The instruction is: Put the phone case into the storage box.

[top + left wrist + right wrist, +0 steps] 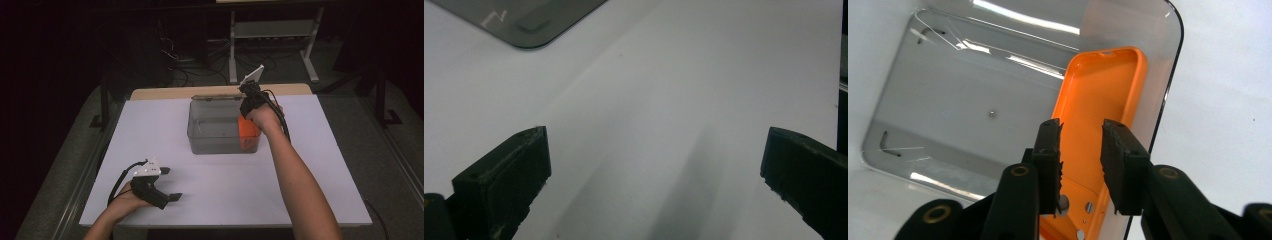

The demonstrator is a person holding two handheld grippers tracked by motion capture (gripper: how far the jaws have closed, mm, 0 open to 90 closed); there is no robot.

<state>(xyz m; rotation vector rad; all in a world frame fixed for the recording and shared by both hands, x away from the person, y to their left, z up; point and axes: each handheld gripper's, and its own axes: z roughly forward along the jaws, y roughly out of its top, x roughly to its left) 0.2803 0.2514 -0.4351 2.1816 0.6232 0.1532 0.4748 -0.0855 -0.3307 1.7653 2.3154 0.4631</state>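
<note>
Right gripper [248, 107] at centre frame in high view, pointing down into right end of clear plastic bin [210, 137]. Orange phone case [247, 134] inside bin, leaning against its right wall, at centre of that view. In right gripper view, orange phone case [1100, 105] at centre and lower centre, hollow side facing camera, lying along right wall of clear plastic bin [948, 100]. Right gripper [1082, 131] jaws slightly parted with a narrow gap, hanging over the case; pads not seen pressing on it, nothing gripped. Left gripper [170, 184] at lower left of high view, resting low over white table [320, 165], well apart from bin. In left gripper view, left gripper [656, 145] jaws spread wide, nothing between them, bare white table [664, 75] beyond; corner of bin [531, 20] at upper left.
</note>
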